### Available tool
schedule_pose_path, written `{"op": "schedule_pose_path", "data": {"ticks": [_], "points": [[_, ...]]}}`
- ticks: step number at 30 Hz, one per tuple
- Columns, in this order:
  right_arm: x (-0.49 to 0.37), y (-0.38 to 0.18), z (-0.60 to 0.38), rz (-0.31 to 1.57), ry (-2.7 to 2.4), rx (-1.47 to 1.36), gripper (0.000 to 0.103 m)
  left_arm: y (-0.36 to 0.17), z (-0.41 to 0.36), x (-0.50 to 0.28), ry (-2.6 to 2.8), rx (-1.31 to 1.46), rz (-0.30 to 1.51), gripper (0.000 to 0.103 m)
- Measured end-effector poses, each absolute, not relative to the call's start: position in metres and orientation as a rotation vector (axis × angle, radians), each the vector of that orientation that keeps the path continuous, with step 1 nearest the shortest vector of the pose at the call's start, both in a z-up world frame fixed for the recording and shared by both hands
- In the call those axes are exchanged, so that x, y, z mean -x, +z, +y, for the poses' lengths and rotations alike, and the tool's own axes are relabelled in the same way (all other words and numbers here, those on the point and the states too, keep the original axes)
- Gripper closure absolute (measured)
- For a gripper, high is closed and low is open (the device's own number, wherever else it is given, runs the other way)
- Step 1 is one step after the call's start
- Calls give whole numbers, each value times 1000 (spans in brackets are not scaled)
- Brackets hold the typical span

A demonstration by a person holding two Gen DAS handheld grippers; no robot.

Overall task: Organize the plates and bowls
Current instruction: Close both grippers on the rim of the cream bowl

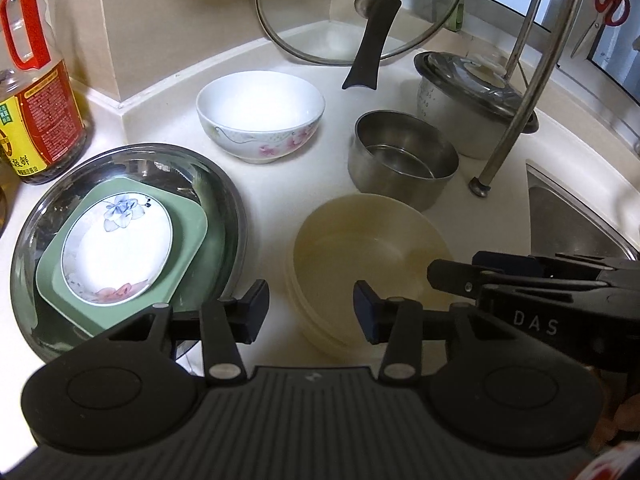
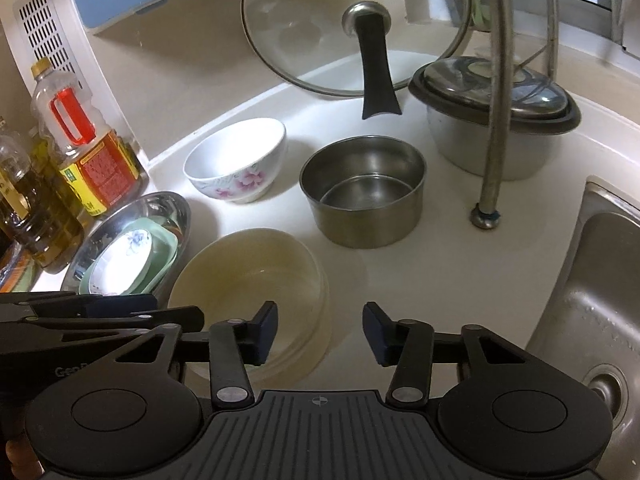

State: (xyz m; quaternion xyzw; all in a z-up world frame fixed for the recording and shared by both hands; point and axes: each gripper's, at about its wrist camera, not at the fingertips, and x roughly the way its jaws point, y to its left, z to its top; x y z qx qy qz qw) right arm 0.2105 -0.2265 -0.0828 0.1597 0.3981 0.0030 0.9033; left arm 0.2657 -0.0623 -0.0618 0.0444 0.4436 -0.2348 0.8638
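Note:
A cream plastic bowl (image 1: 372,256) (image 2: 248,284) sits on the white counter. A steel pot (image 1: 402,158) (image 2: 362,192) and a white floral bowl (image 1: 260,114) (image 2: 236,158) stand behind it. At left a large steel plate (image 1: 224,196) (image 2: 168,210) holds a green square dish (image 1: 192,220) (image 2: 166,250) with a small floral plate (image 1: 116,248) (image 2: 122,260) on top. My left gripper (image 1: 310,312) is open, its jaws astride the cream bowl's near left rim. My right gripper (image 2: 320,330) is open over the bowl's right rim; it also shows in the left wrist view (image 1: 460,270).
A glass lid (image 1: 360,8) (image 2: 356,28) leans on the back wall. A lidded steel pot (image 1: 472,96) (image 2: 492,120) and a rack leg (image 1: 516,112) (image 2: 494,120) stand right. Sauce bottles (image 1: 36,80) (image 2: 88,148) stand left. A sink (image 1: 572,216) (image 2: 592,300) lies right.

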Motion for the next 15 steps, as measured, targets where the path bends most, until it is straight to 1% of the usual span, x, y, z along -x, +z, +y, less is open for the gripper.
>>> {"op": "schedule_pose_path", "data": {"ticks": [4, 6, 8, 10, 12, 15], "points": [[-217, -90, -229, 836, 5, -345, 62, -67, -65, -273, -485, -95, 936, 61], [-219, -92, -230, 839, 1, -350, 64, -69, -68, -276, -482, -93, 941, 63], [-222, -93, -230, 842, 0, -348, 67, -71, -69, -279, -479, -88, 950, 68], [-223, -94, -231, 844, 3, -352, 71, -72, -70, -281, -477, -86, 954, 69], [-224, -94, -230, 845, 3, -350, 73, -73, -71, -282, -478, -86, 959, 70], [-225, -95, -230, 849, 4, -353, 74, -74, -71, -284, -478, -82, 965, 77]]}}
